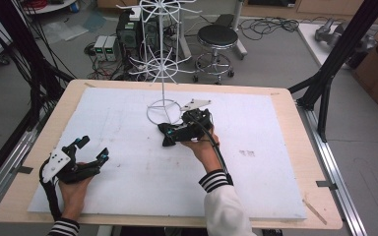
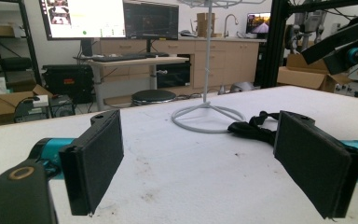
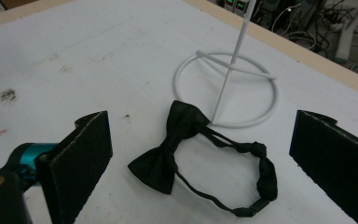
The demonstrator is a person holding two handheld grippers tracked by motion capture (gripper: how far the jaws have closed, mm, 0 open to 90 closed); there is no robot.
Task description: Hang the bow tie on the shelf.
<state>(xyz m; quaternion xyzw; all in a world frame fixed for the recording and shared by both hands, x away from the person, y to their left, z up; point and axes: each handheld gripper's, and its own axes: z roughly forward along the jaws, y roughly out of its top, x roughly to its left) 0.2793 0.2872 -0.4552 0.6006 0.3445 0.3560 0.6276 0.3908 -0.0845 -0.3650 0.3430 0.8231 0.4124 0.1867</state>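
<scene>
Here, one black bow tie [image 3: 168, 149] lies beside one white stand [image 3: 226, 88].

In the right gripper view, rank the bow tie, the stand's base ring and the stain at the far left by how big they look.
1. Bow tie, counting its strap loop; nearer the camera, so only roughly ahead of the ring.
2. Base ring of the white stand, about alike.
3. Stain, clearly smallest.
</scene>
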